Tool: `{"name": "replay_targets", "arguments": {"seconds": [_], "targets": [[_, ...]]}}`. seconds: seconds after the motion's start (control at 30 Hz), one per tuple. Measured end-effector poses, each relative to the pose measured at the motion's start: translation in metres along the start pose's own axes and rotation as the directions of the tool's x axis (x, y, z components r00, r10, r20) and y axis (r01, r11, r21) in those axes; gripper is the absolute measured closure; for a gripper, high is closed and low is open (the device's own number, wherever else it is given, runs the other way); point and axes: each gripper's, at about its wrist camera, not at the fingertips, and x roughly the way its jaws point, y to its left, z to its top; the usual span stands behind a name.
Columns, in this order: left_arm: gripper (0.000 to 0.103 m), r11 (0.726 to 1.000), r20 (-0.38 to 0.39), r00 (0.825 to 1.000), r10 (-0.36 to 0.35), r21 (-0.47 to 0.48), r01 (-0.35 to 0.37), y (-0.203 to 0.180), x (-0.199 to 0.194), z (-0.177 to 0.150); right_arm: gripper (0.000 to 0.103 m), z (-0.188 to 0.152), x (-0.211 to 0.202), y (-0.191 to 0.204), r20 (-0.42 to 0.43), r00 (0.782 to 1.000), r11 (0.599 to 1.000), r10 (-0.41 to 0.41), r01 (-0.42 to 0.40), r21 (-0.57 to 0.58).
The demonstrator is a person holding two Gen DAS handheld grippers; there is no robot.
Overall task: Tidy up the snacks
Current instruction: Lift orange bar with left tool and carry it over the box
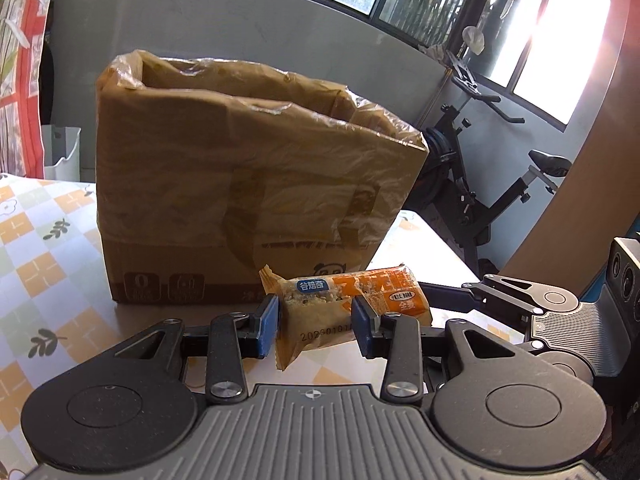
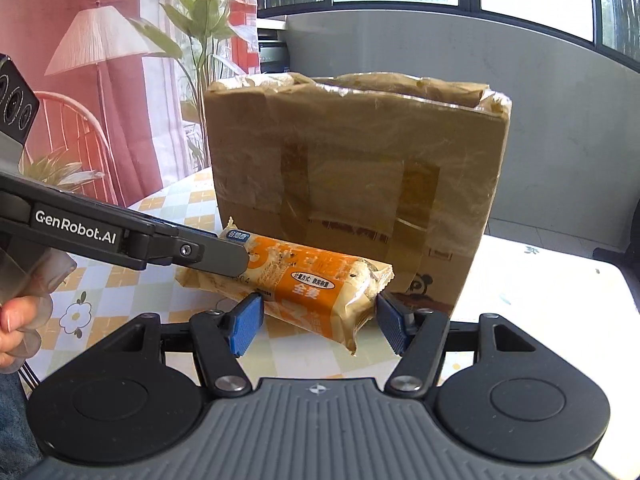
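- Between the blue pads of the left gripper, in the left wrist view, sits an orange snack bar in a clear-and-orange wrapper; both pads press on its pale end, so the gripper is pinching the bar.
- The bar runs crosswise, its orange end sticking out to the right, and it looks lifted off the checked tablecloth.
- Just behind the bar stands a cardboard box lined with a crinkled plastic bag, its top open.
- At the right edge, the right gripper reaches in, its tip near the bar's orange end.
- Beyond the table an exercise bike stands by the window.
- Across the right wrist view the same snack bar lies tilted, hanging between the fingers of the right gripper, which are spread wide; neither blue pad clearly presses it.
- The left gripper comes in from the left and covers the bar's far end.
- The cardboard box rises close behind, on the checked tablecloth.
- A hand shows at the left edge.
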Motion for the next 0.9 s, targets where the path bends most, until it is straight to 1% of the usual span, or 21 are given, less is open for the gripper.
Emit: {"name": "replay_targets", "arguments": {"seconds": [0.27,0.5,0.67,0.9], "targets": [[0.062,1.0,0.061,0.998,-0.017,0.019,0.016,-0.009,-0.01,0.025,0.039,0.021,-0.007,-0.003,0.052,0.998,0.999,-0.027,0.029,-0.022],[0.062,1.0,0.112,0.993,-0.022,0.021,0.019,-0.013,-0.024,0.044,0.039,0.043,-0.015,-0.003,0.096,0.995,0.998,-0.028,0.033,-0.049],[0.062,0.999,0.159,0.987,-0.019,0.031,0.014,-0.012,-0.035,0.066,0.039,0.067,-0.017,-0.004,0.132,0.991,0.998,-0.019,0.028,-0.064],[0.062,1.0,0.2,0.98,-0.016,0.02,0.012,-0.003,-0.033,0.1,0.039,0.105,-0.005,-0.01,0.166,0.986,0.995,-0.014,0.031,-0.1]]}}
